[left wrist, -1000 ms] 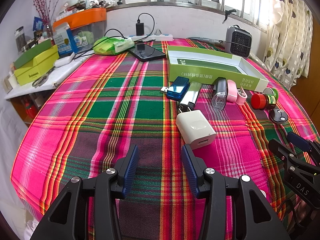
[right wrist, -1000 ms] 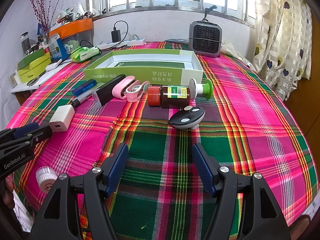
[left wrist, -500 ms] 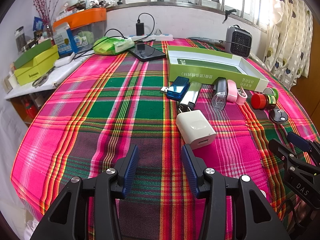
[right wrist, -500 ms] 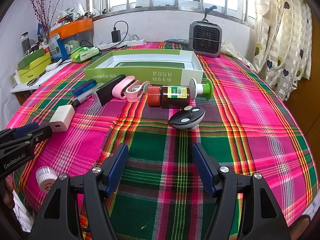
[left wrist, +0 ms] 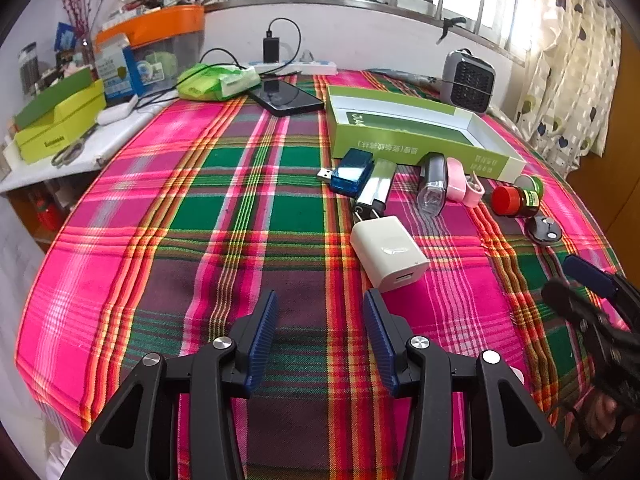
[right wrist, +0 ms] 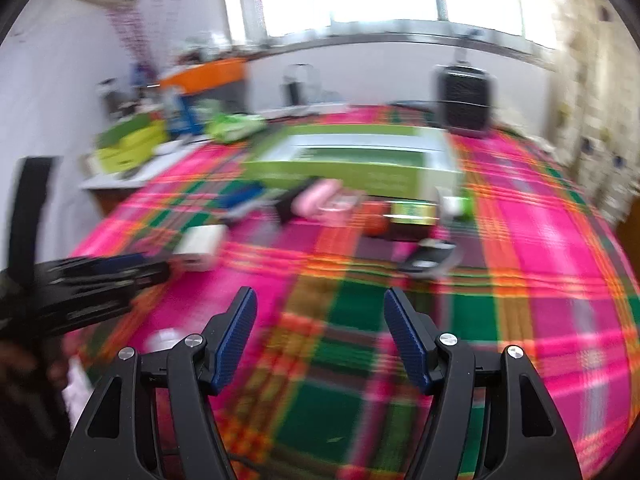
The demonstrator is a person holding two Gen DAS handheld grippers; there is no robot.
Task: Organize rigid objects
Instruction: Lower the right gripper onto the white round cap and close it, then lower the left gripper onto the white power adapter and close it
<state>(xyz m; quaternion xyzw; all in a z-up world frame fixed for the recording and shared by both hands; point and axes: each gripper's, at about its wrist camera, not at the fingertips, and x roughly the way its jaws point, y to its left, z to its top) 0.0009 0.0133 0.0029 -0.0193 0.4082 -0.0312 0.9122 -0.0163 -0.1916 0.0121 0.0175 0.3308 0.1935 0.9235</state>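
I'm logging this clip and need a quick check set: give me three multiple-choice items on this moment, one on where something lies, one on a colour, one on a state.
1. Where does the white charger lie?
A. inside the green box
B. on the plaid cloth, just ahead of the left gripper
C. on the side shelf

2. What colour is the cap of the brown bottle?
A. red
B. white
C. blue

3. How do the two grippers stand?
A. both shut on objects
B. left shut, right open
C. both open and holding nothing

Answers:
1 B: the charger rests on the cloth ahead of the left gripper, outside the green box.
2 A: the cap facing the left wrist camera is red.
3 C: the left gripper and the right gripper each show a wide gap with only cloth between the fingers.
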